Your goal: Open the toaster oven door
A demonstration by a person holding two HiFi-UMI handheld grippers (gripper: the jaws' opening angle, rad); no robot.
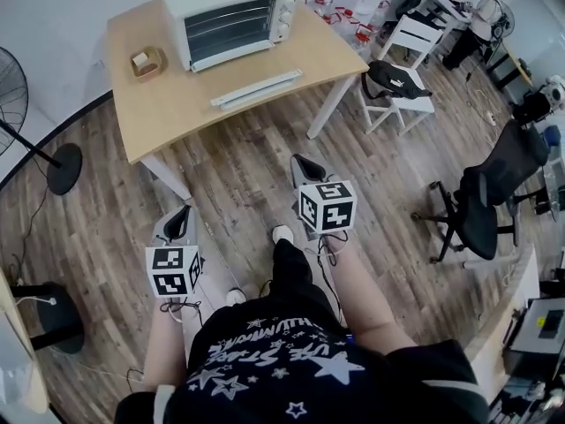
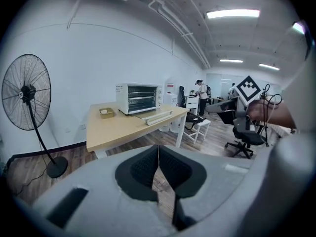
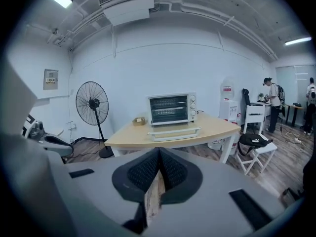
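Note:
A white toaster oven (image 1: 231, 16) with a glass door stands shut at the back of a wooden table (image 1: 172, 95). It also shows in the left gripper view as the toaster oven (image 2: 138, 98) and in the right gripper view as the toaster oven (image 3: 172, 108), far ahead. My left gripper (image 1: 179, 220) hovers over the floor short of the table, jaws shut with nothing in them. My right gripper (image 1: 305, 166) is a little nearer the table, also shut and holding nothing. The pads meet in both gripper views, left gripper (image 2: 158, 149) and right gripper (image 3: 159, 152).
A long white tray (image 1: 256, 87) lies in front of the oven, a small wooden box (image 1: 146, 62) to its left. A standing fan (image 1: 53, 153) is at the left. White chairs (image 1: 402, 73) and a black office chair (image 1: 485, 206) stand to the right. A person (image 1: 481, 16) stands far off.

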